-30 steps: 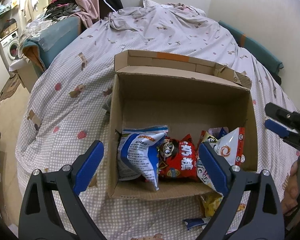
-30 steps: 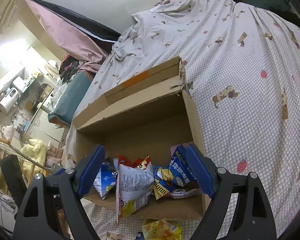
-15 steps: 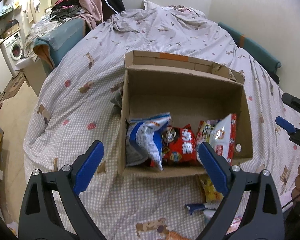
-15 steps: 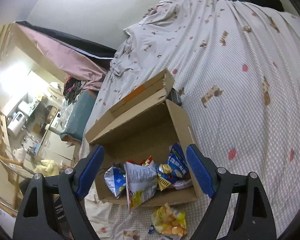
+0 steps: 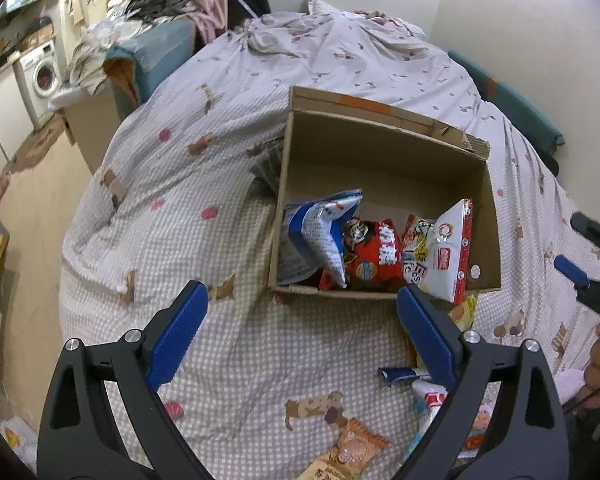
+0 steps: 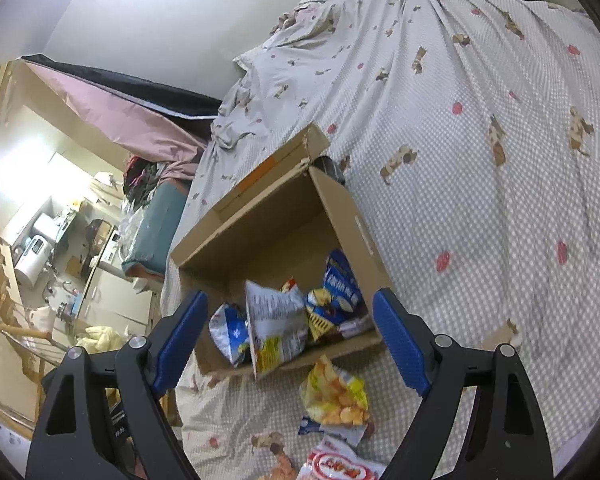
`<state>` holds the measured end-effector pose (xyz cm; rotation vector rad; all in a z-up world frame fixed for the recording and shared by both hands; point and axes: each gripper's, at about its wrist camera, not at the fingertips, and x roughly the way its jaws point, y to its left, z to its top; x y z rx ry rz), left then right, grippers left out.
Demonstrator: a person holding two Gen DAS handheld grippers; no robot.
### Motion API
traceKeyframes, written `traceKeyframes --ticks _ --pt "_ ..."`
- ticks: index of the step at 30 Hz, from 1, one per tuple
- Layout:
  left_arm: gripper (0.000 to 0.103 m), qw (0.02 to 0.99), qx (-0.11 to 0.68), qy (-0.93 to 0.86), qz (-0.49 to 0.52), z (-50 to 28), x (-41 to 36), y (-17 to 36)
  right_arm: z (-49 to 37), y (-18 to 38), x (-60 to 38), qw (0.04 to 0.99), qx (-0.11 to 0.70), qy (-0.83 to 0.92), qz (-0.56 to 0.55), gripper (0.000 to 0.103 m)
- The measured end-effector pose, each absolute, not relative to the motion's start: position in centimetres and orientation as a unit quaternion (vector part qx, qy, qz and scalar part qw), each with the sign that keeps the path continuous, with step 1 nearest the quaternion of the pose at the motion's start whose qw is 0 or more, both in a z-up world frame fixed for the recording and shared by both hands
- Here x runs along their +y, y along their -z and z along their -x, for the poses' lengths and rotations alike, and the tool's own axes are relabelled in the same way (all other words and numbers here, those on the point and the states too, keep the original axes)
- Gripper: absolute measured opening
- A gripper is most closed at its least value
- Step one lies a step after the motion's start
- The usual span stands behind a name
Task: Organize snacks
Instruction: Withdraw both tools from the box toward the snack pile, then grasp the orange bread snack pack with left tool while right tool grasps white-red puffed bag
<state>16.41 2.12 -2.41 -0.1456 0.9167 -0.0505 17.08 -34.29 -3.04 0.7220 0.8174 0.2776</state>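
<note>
Several crinkled snack bags upright in cardboard box, left hand-held gripper and right hand-held gripper spread, empty

You see a brown cardboard box with an orange strip of tape on its far flap. It sits on a pale grey bed cover with tiny white dots, little brown dogs and red spots. In the box, the left bag is blue and white, the middle bag is red, and the right bag is white with red edges. Near you lies a yellow bag with orange chips on it. Your left gripper and right gripper are black with blue pads. The washing machine far left is white.
</note>
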Motion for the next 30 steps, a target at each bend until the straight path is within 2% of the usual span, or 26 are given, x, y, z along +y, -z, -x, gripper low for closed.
traceKeyframes --ticks 10,15,20,25,30 --pt "0.094 0.875 0.478 0.023 0.066 -14.2 2.6 3.9 -14.1 3.4 -32.4 0.849 0.413 -0.148 -0.295 0.087" --pt "0.094 0.840 0.539 0.066 0.012 -12.9 0.5 6.9 -12.9 5.0 -31.1 0.834 0.458 -0.172 -0.256 0.087" --pt "0.094 0.766 0.623 0.137 -0.081 -11.0 -3.6 12.4 -11.6 6.9 -30.1 0.807 0.504 -0.197 -0.235 0.087" --pt "0.093 0.733 0.651 0.159 -0.115 -10.0 -5.7 15.2 -10.5 6.8 -30.7 0.813 0.501 -0.189 -0.230 0.087" --pt "0.092 0.727 0.644 0.184 -0.152 -9.1 -8.6 15.9 -10.3 7.0 -31.2 0.811 0.507 -0.181 -0.229 0.087"
